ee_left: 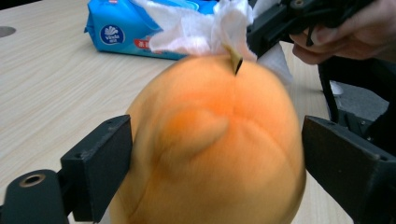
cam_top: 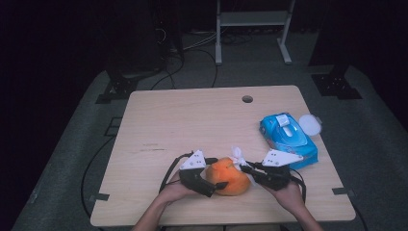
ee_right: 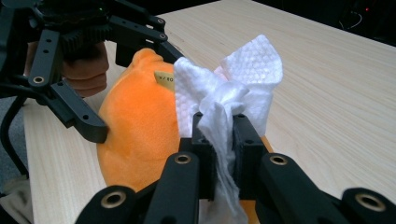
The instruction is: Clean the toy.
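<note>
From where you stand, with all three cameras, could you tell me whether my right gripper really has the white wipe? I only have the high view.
Observer: Yes. The right gripper view shows the right gripper shut on the white wipe, which is bunched between its jaws.
Operator: Thank you. And on the other side, is anything being squeezed?
Observer: It seems not. In the left gripper view, the left gripper has a jaw on each side of the orange plush, and no dent shows.
Operator: Lastly, what is the wipe's loose end near?
Observer: It sits by the top of the plush, beside a small tan tag.
</note>
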Tool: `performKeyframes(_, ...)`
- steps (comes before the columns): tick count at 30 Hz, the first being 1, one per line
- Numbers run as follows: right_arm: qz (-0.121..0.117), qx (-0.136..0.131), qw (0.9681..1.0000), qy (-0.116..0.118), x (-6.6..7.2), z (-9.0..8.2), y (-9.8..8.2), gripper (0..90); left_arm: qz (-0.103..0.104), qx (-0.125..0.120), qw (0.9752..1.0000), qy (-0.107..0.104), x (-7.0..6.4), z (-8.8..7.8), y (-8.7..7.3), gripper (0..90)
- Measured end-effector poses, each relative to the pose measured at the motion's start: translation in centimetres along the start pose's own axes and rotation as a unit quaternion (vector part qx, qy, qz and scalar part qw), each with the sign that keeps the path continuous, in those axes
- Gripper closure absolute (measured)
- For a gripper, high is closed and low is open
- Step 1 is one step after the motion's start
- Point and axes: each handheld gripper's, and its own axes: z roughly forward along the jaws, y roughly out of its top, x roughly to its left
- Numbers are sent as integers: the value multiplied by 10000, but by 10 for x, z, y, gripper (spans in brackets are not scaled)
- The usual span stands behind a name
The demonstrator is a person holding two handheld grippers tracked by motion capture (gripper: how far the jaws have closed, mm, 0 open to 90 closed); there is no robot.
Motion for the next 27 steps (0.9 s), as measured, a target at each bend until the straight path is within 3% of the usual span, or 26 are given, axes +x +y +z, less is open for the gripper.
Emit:
performKeyframes(4, -36, 41, 10000, -54, -1, -1, -1, 811, 64, -52, 9999, -118, 3, -2, -6, 99)
performKeyframes(10, -101, 100, 9998, -117, -2, -2, -2, 811, 168, -15, 9999, 12, 3, -3, -6, 110)
performKeyframes(14, -57, 117, 9998, -129, -5, -4, -4, 811, 0, 43, 10000, 77, 6, -3, -6, 62)
performKeyframes(17, -4, 123, 9998, -157, -7, -5, -6, 811, -129, 165, 9998, -24, 7, 2, -11, 36)
performKeyframes(19, 22, 127, 9997, -201, -10, -5, -7, 810, 39, 272, 9996, 39, 5, 5, -13, 37)
performKeyframes(24, 71, 95, 9997, -236, -13, -11, -8, 808, 261, 198, 9990, 300, -2, 5, -10, 169)
performKeyframes(27, -72, -183, 9993, -318, -9, -25, 4, 808, 231, 249, 9987, 372, -4, 6, -7, 200)
